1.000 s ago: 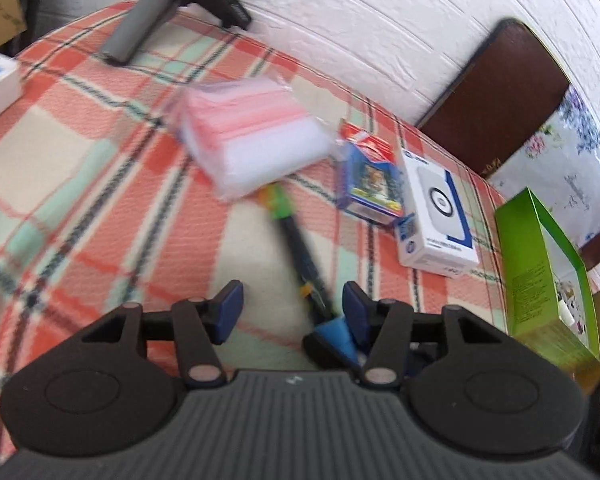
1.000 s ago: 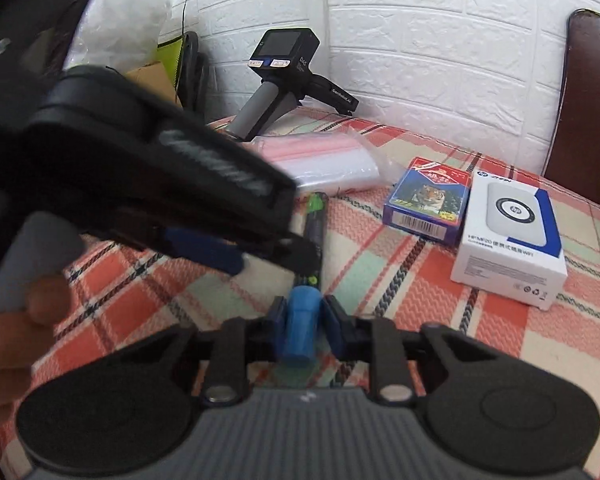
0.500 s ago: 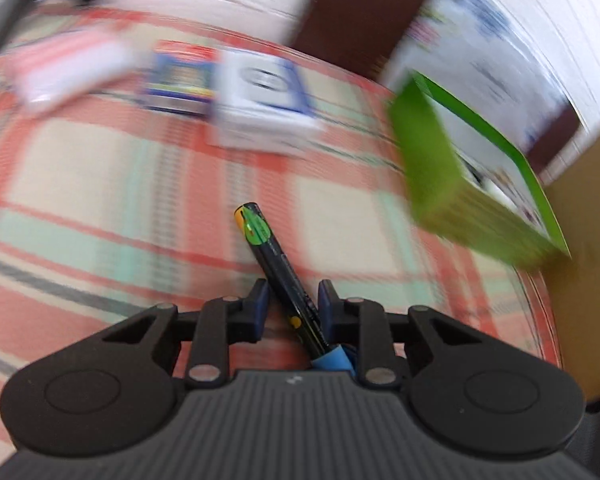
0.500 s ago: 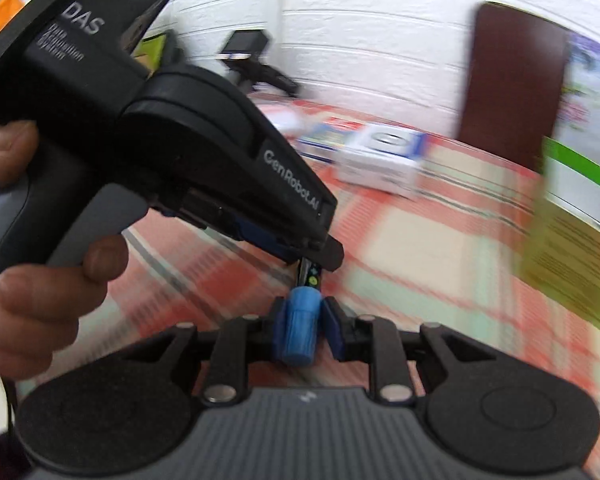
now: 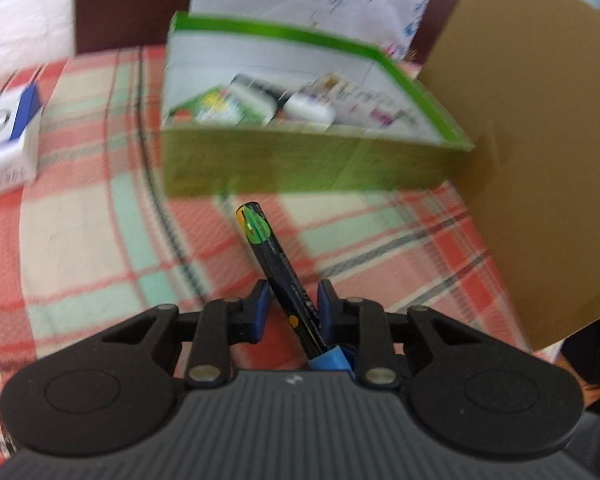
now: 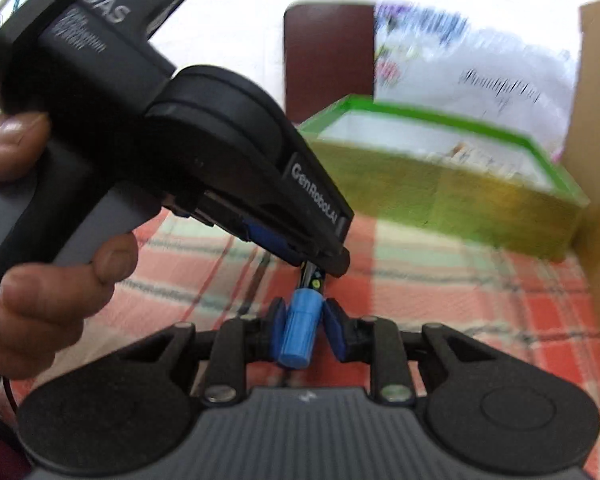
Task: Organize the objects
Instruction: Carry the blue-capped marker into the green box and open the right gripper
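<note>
I am carrying the piece across the red, cream and mint plaid cloth point(image 5: 80, 220) on the counter towards the open green cardboard box point(image 5: 300, 160), which stands against a tall brown cardboard panel point(image 5: 540, 160). The box already holds a few blurred packets. So I judge this to be the transport step.

Between my two grippers is a slim black marker with a green-and-yellow end point(image 5: 276, 264), lifted above the cloth, just short of the box's near wall. My left gripper point(image 5: 293, 304) has just been closing its fingers, which are now narrow on the black barrel. My right gripper point(image 6: 302, 320) pinches the marker's blue cap point(image 6: 300, 328).

Next I need to bring the marker over the rim, then let go with both grips so it drops inside.

The left gripper's black housing reads "DAS" and "GenRobot.AI". The cursive on the floral sheet behind and the print on the white-and-blue carton point(image 5: 4, 148) are too blurred to read.
</note>
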The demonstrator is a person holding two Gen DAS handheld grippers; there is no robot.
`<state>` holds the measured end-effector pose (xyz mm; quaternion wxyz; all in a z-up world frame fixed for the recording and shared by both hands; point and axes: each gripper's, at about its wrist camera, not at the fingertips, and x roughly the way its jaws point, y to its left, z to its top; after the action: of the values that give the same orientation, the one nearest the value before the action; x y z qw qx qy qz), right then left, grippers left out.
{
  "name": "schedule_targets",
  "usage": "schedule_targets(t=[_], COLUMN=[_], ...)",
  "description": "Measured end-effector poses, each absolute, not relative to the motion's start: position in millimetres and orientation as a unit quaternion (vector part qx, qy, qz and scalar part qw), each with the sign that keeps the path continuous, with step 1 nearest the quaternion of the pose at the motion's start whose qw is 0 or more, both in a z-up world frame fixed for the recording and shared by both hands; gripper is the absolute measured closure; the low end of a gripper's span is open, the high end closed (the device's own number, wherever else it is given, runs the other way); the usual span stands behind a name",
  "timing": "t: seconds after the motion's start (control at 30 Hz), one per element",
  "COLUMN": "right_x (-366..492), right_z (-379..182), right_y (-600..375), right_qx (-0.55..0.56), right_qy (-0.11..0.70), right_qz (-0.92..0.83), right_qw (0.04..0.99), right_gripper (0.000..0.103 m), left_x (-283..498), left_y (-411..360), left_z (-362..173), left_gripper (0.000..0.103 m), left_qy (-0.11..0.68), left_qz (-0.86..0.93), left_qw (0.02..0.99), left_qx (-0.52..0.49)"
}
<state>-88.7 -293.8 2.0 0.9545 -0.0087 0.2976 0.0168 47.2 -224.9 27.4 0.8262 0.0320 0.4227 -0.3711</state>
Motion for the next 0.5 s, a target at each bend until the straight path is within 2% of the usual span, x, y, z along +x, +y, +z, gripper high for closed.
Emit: schedule_targets(t=[0.27,0.5], right_x=[-50.6,5.1], right_z=[42.0,53.1], right_y=[-310.4,-332.5], right_qx=[-0.028,-0.024], right_qy=[0.213,0.176], right_qz=[-0.009,-0.025], right_qw=[0.977,0.984], right_gripper=[0.081,0.081], left_x=[78.8,132.5], left_y=[-251.0,-285.7], left_z=[82.4,94.6], left_gripper=[0.075,0.075], left_qy=[0.357,0.335], left_qz=[-0.379,-0.357], left_qw=[0.853,0.871], left_qx=[0.031,0.048])
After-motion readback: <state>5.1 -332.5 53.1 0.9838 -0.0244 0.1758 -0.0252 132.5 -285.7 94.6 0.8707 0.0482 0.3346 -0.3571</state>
